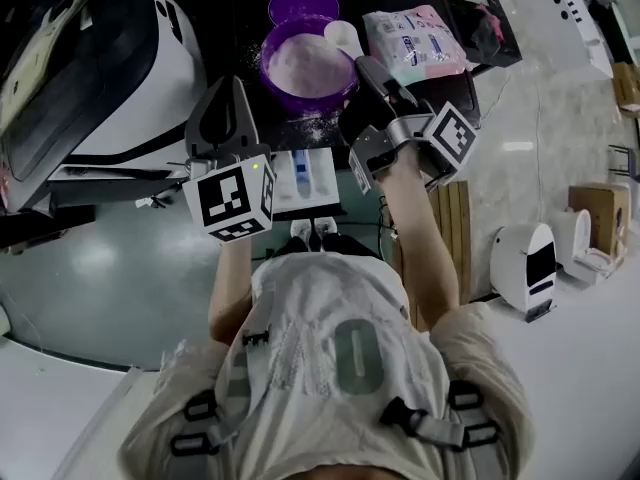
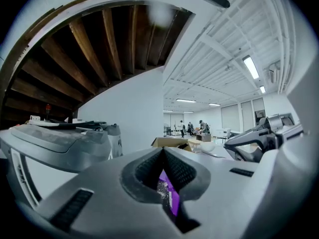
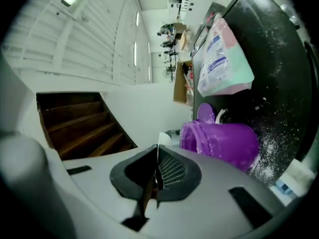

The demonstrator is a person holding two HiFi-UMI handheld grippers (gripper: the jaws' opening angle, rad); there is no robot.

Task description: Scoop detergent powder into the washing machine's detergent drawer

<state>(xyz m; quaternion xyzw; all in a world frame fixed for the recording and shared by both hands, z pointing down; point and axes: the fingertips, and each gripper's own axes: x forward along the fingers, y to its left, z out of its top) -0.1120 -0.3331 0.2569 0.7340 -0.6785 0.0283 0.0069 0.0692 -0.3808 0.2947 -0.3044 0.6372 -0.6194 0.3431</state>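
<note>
A purple bowl (image 1: 305, 63) full of white detergent powder stands on a dark top, and shows on its side as the bowl (image 3: 222, 143) in the right gripper view. My right gripper (image 1: 364, 68) is shut on the handle of a white scoop (image 1: 343, 36), whose cup hangs over the bowl's right rim. The thin white handle (image 3: 158, 142) sticks out between the jaws of the right gripper (image 3: 157, 151). The open detergent drawer (image 1: 305, 180), white with a blue insert, lies below the bowl. My left gripper (image 1: 230, 88) hovers left of the bowl; in its own view the left gripper (image 2: 163, 152) is shut on nothing.
The washing machine (image 1: 110, 68) fills the left. A purple lid (image 1: 300, 3) lies behind the bowl and a detergent bag (image 1: 412, 38) to its right. Spilled powder (image 1: 300, 128) dusts the dark top. A small white appliance (image 1: 525, 263) and a cardboard box (image 1: 600, 213) stand on the floor at right.
</note>
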